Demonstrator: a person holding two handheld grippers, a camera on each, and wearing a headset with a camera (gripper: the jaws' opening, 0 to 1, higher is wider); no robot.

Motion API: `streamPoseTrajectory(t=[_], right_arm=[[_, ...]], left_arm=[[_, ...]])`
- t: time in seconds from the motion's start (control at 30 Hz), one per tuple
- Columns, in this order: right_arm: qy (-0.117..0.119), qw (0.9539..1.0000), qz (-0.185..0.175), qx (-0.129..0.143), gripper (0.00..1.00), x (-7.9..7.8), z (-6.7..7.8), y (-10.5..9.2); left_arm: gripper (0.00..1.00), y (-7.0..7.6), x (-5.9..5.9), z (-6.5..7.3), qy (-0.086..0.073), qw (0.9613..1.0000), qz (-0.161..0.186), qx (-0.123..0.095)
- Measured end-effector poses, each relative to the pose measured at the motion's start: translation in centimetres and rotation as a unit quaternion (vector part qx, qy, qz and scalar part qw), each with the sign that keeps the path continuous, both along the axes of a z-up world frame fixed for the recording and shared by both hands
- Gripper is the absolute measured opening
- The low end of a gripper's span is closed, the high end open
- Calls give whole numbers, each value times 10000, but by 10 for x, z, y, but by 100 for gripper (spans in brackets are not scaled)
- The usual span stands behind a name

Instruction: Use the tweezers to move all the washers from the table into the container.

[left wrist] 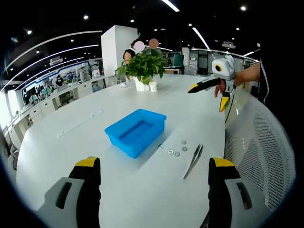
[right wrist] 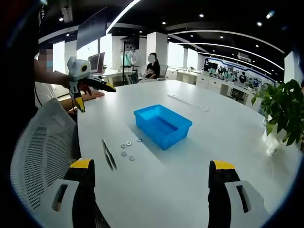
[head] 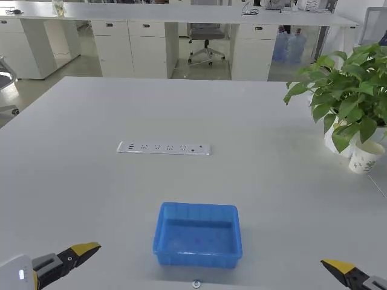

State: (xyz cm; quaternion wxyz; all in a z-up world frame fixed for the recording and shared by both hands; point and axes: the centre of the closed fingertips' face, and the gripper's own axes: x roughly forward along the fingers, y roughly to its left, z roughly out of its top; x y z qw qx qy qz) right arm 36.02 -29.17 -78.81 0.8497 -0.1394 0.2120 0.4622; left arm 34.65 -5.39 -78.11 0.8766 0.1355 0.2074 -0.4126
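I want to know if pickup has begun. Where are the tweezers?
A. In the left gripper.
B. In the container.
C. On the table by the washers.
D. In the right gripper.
C: the tweezers lie flat on the table beside the washers, and the left gripper and right gripper are both open and empty.

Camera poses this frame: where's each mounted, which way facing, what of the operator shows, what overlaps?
Head view: on headset, looking forward and down at the container; left gripper and right gripper tips at bottom corners.
Left gripper view: on left gripper, facing past container toward the plant; own open jaws, right hand holding right gripper.
Right gripper view: on right gripper, facing over container; own open jaws, left hand holding left gripper.
Shared: both gripper views see container, washers, tweezers.
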Motion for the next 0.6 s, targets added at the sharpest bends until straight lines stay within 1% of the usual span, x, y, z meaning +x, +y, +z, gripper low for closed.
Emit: streamPoseTrajectory(t=[0.2, 0.4, 0.6], right_arm=[[-10, 10000, 17, -10, 100, 1, 1, 1], [4, 9999, 77, -86, 100, 2, 0, 2], [2, 9997, 164, -155, 99, 1, 0, 3]], left_arm=[[99, 0, 0, 0, 5, 10000, -19, 22], [99, -1, 2, 0, -19, 10000, -67, 42], [99, -2, 0, -1, 9, 9999, -146, 86]])
